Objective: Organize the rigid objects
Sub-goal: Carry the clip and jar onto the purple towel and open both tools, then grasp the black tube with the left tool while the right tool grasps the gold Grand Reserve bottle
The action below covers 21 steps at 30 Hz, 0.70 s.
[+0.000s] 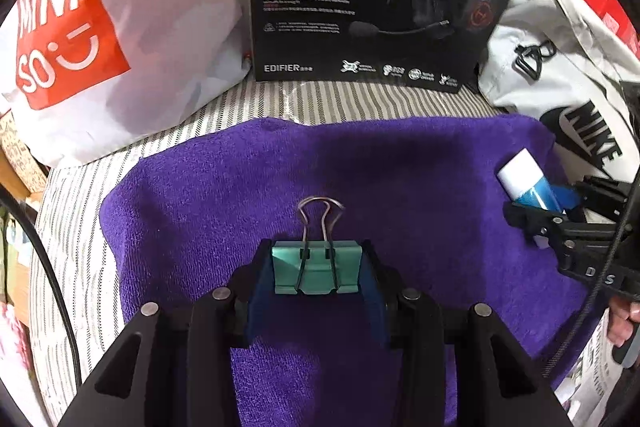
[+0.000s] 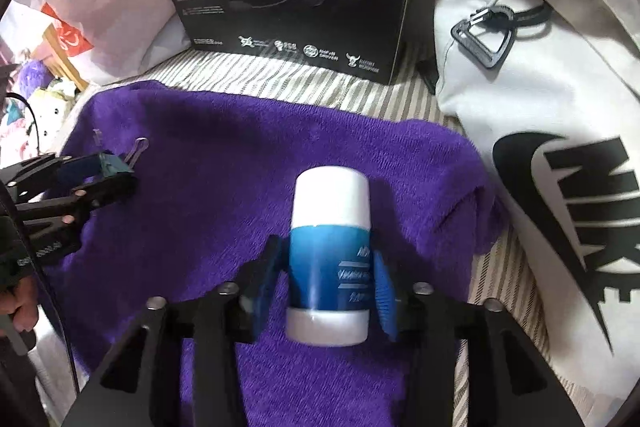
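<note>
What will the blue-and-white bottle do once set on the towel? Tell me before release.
The bottle is a smooth cylinder, so laid down it would probably roll, though the purple towel pile may slow it. Stood upright on soft cloth it could tip. The right gripper pads pinch glossy sides, so slipping seems possible.

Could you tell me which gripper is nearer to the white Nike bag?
Right. The right gripper, shut on the blue-and-white bottle, sits beside the Nike bag; the left gripper is farther across the purple towel.

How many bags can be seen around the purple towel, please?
2. A white Miniso plastic bag lies beyond the towel's left side; a white Nike bag lies along its right side. Others may be hidden.
</note>
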{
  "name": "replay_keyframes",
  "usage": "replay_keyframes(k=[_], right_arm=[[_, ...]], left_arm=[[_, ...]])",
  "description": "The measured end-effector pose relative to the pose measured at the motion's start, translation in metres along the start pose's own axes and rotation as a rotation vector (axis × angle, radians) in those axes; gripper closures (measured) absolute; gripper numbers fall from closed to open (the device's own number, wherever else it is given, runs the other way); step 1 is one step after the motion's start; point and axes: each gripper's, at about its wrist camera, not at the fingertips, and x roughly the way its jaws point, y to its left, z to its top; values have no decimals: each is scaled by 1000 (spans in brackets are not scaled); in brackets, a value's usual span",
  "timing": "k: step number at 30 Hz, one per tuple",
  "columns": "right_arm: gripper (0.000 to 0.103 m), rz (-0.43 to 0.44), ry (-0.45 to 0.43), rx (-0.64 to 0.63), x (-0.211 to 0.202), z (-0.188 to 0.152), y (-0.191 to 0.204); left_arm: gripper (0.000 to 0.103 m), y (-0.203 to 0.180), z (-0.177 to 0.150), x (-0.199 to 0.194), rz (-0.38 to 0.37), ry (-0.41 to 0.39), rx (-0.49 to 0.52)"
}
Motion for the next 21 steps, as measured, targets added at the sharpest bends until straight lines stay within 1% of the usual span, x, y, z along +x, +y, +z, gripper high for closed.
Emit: replay_keyframes(k=[1,3,5,7,9,11,12,14,17,18,21], right_arm=[[49,7,6,13,-1,-2,-1],[47,7,12,33,-5,-8,-3],[47,12,15,47,-11,-18,-3],[47,8,10,59,-23,-27,-2],[47,13,-15,77,-44,-41,-3],[45,24,-47,87,-70,-58,-3],[42,20,-60,90,-79,-65,-2],[39,10,-89,102,-102,-84,-2],[38,25,-122,116,-133,-115,0],[37,24,-126,120,-138,-123,2],[37,19,-126,125,-152,-149,5]], left_arm=[[56,0,-2,-1,-7,4,2],[43,-2,-6,-2,-16,5,6],[38,-3,-12,-5,-11,8,8],[38,-5,-16,-7,5,20,2],[38,1,-22,-16,10,28,-42],[38,7,-33,-36,16,3,-79],[38,8,-38,-48,28,-18,-86],[38,7,-54,-77,38,-63,-93],[37,3,-81,-108,14,-94,-115],[37,-1,-91,-115,4,-94,-118],[37,-9,-115,-117,32,-68,-118]])
